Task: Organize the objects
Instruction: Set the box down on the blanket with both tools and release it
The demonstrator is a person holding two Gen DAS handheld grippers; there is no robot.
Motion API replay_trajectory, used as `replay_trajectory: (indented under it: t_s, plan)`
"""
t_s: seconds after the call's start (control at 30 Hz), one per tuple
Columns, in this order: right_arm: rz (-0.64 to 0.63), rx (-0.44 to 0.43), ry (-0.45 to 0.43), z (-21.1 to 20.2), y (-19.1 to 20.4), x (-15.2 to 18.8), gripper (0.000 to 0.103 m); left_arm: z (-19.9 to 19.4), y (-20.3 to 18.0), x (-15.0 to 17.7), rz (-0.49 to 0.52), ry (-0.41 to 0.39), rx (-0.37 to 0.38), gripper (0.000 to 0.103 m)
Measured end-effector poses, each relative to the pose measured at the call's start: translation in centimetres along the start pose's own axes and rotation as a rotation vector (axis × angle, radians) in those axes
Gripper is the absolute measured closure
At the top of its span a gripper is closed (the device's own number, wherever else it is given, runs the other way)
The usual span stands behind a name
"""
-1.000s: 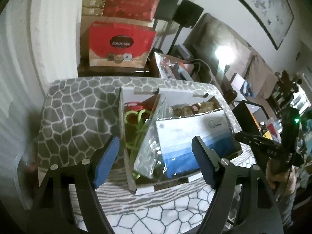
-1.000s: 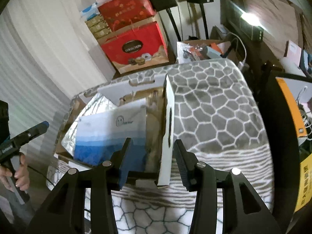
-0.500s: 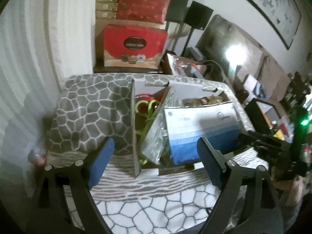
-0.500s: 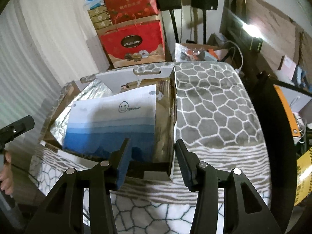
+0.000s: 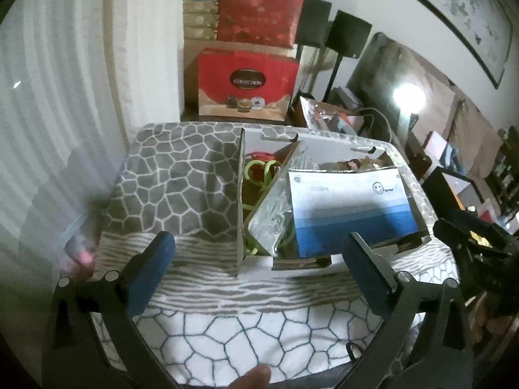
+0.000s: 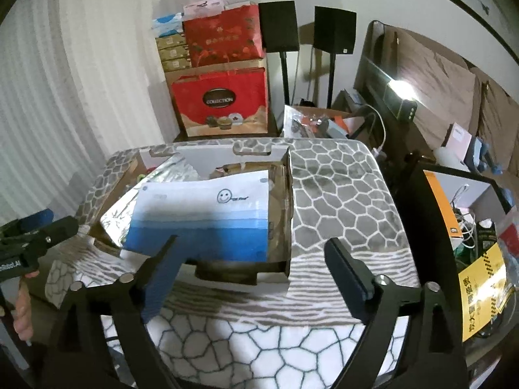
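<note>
An open cardboard box [image 5: 240, 214] [image 6: 288, 214] stands on the table with the stone-pattern cloth [image 5: 181, 188] [image 6: 337, 201]. Inside lie a white-and-blue packet with a smiley face [image 5: 350, 207] [image 6: 207, 217], a silvery foil bag [image 5: 275, 204] [image 6: 123, 207] and green rings [image 5: 259, 168]. My left gripper [image 5: 256, 269] is open and empty, short of the box's near edge. My right gripper [image 6: 253, 269] is open and empty, also short of the box. Each gripper shows at the edge of the other's view, the right one [image 5: 470, 243] and the left one [image 6: 35, 236].
Red gift boxes [image 5: 246, 81] [image 6: 220, 100] are stacked behind the table by a white curtain [image 5: 65, 81]. Two black speakers on stands [image 6: 308, 29] stand beside them. Cluttered shelves and a yellow sign [image 6: 483, 288] lie to the right.
Both grippers have pulled back from the box toward the near table edge. The right gripper's fingers, close around the box's right wall before, now stand wide apart and free of it.
</note>
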State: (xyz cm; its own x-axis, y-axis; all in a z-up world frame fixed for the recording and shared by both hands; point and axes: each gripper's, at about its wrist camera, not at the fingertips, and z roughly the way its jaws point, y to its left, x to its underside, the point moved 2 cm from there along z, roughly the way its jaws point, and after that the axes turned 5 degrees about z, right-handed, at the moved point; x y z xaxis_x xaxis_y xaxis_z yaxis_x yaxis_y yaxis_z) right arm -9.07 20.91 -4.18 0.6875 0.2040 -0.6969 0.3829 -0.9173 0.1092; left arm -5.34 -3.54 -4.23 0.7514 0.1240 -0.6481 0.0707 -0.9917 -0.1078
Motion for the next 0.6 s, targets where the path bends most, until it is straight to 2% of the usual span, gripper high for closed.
replay_trajectory:
  t_s: [0.07, 0.3, 0.47, 0.6]
  plan:
    - [-0.002, 0.016, -0.008, -0.2, 0.4, 0.2, 0.001, -0.3, 0.0, 0.2, -0.002, 0.000, -0.009, 0.000]
    - [0.017, 0.012, -0.009, -0.7, 1.1, 1.2, 0.001, -0.7, -0.4, 1.2, -0.006, 0.012, -0.051, 0.000]
    - [0.018, 0.025, -0.012, -1.0, 1.3, 1.9, 0.001, -0.9, -1.2, 1.9, 0.037, 0.012, -0.123, 0.000]
    - [0.011, 0.043, -0.022, -1.4, 1.4, 2.3, 0.001, -1.1, -1.5, 2.4, 0.038, 0.014, -0.102, 0.000]
